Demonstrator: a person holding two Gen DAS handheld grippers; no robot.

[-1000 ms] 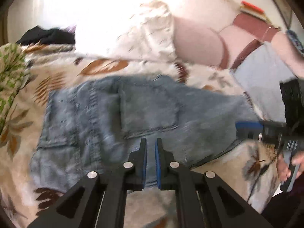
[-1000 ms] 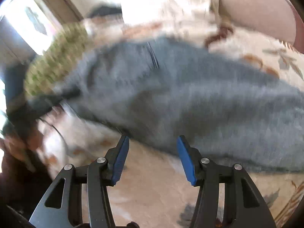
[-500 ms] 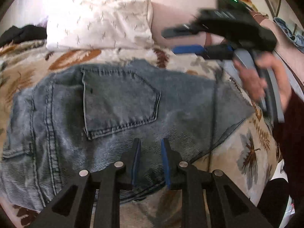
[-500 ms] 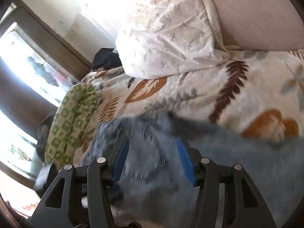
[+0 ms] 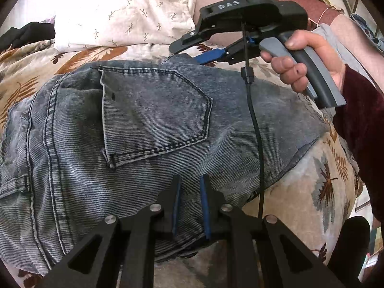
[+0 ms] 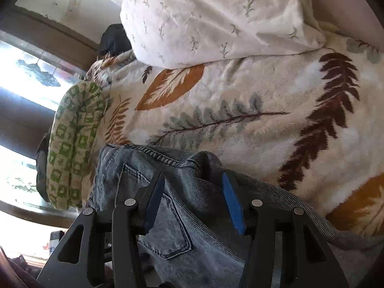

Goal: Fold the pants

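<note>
Left hand-held gripper [image 5: 189,187] closing over jeans [image 5: 144,124] (denim between pads); right hand-held gripper [image 6: 192,187] released

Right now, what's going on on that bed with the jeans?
A person is folding a pair of grey-blue jeans laid pocket-side up on a leaf-print blanket, using handheld tongs in each hand. The left tongs sit at the near edge of the denim, jaws closing with fabric between them. The right tongs, held in the person's right hand, are at the far edge of the jeans, jaws apart with a ridge of denim between them. A white pillow lies beyond.
</note>
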